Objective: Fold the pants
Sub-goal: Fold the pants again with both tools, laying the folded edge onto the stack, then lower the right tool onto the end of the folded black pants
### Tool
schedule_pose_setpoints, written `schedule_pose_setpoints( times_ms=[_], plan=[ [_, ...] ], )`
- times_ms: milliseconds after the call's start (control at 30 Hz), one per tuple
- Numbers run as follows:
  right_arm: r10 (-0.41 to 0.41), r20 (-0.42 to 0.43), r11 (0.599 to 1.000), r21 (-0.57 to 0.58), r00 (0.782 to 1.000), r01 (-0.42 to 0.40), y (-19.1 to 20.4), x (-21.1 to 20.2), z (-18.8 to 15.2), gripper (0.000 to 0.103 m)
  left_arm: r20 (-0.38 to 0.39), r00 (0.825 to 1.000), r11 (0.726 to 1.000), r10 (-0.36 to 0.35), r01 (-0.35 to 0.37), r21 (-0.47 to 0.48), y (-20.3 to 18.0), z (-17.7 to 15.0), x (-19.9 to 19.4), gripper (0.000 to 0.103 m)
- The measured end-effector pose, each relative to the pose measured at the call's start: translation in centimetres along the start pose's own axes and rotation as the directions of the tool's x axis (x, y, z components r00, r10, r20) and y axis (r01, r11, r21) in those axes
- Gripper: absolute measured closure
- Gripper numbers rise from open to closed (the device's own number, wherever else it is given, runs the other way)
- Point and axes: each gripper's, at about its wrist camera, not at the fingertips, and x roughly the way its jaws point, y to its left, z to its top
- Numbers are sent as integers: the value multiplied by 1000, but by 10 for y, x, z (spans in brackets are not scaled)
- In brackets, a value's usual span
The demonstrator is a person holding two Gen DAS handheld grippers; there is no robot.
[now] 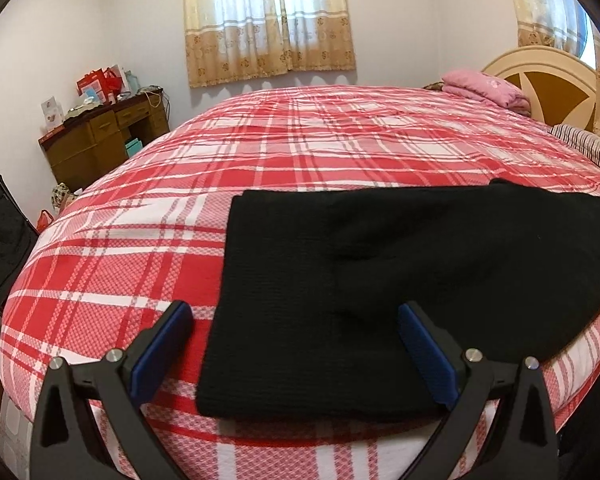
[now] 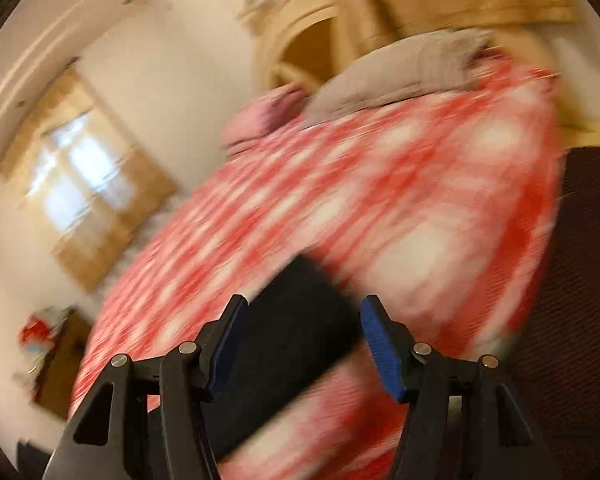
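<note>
1. The left gripper (image 1: 294,314) hangs low over the near edge of the bed, its jaws spread wide with nothing between the blue pads.
2. The black knit pants (image 1: 400,276), folded into a flat block, lie on the red-and-white plaid bedspread (image 1: 140,240) directly ahead of these jaws; the block's left edge runs between the two fingers, so the right finger overlaps the dark cloth and the left finger stands over bare plaid.
3. The right gripper (image 2: 304,308) shows in a heavily blurred, tilted view; its jaws are parted too, gripping nothing.
4. Just ahead of and between those jaws lies the black cloth (image 2: 296,320), with the plaid bedspread (image 2: 380,184) beyond and to either side. Whether the pads touch the cloth cannot be told through the blur.
5. Further from the left jaws, at the far right, a folded pink quilt (image 1: 488,88) rests against the cream and brown headboard (image 1: 548,80).
6. To the far left stands a brown wooden dresser (image 1: 100,136) with red boxes and clutter on top.
7. Beyond the bed, beige patterned curtains (image 1: 268,20) cover a window in the white wall.
</note>
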Motion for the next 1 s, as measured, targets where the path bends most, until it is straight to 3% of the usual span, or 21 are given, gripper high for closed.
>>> schedule_pose_setpoints(
  times_ms=[167,400,600,867,1000],
  plan=[
    [-18,-89,997,-72,996,12,-15,14,-3,55,3,1000,1000,3,-3,-4,1,0,1,0],
    [-54,-52,983,-179,997,43,-6,16,-7,58,0,1000,1000,4,-4,-9,2,1,0,0],
    [-103,-28,925,-371,994,85,20,11,-19,59,6,1000,1000,8,-8,-12,3,0,0,0],
    [-111,-58,905,-417,992,77,34,28,-23,60,4,1000,1000,7,-7,-13,4,-1,0,0],
    [-110,-47,884,-460,993,76,41,24,-31,70,7,1000,1000,9,-9,-14,3,0,0,0]
  ],
)
